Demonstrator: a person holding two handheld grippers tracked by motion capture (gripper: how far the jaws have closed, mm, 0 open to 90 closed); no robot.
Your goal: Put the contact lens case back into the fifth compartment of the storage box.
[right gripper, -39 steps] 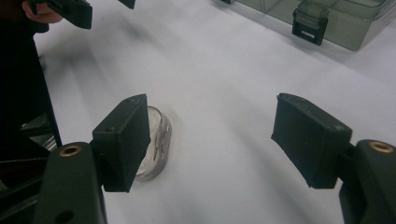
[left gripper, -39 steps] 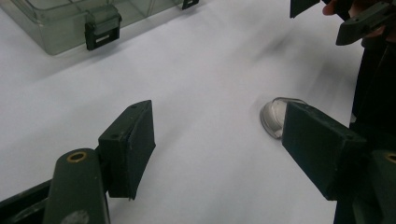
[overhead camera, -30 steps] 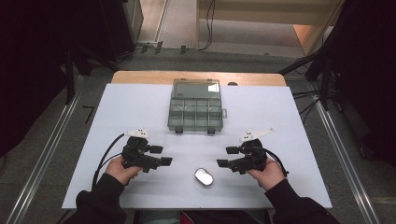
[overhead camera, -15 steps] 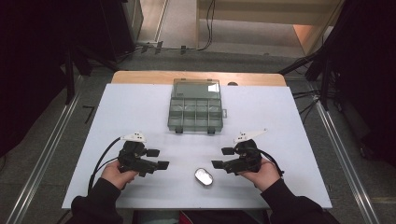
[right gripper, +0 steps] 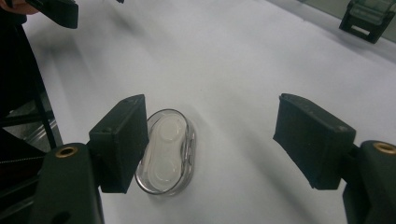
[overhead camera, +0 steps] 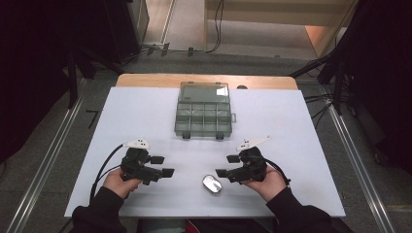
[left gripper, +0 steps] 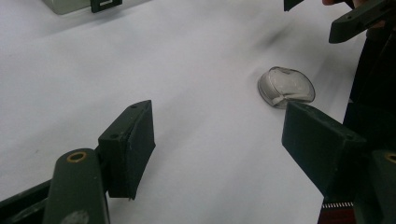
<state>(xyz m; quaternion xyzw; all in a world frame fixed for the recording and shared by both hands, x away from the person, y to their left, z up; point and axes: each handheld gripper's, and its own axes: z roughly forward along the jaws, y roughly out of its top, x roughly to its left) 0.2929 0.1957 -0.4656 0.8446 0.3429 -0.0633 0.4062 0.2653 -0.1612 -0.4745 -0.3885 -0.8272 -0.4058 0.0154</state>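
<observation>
Two grippers, both mine, both low over the white table sheet (overhead camera: 145, 121) with nothing in them. Going left to right: left gripper (overhead camera: 163, 166) has its jaws spread wide and empty, pointing right toward the middle. Next comes the small clear oval plastic case with two round wells (overhead camera: 212, 183), lying flat on the sheet near the front edge, between the two grippers. From the left gripper view the case (left gripper: 286, 87) lies ahead and off to the right, well apart from the jaws. Right gripper (overhead camera: 226, 165) is released too, jaws wide, pointing left. It is the nearer one: in the right gripper view the case (right gripper: 166, 151) sits just beside the left-hand jaw, partly tucked behind it, not centred in the gap. Long axis of the case runs roughly along the jaws' reach there, so closing across the short width looks workable once I shift sideways over it, I judge. Farther back, mid-table, stands a translucent grey compartment box with its lid open (overhead camera: 203, 116), well apart from both grippers. Around the table: dark surroundings, grey floor, metal rails.
</observation>
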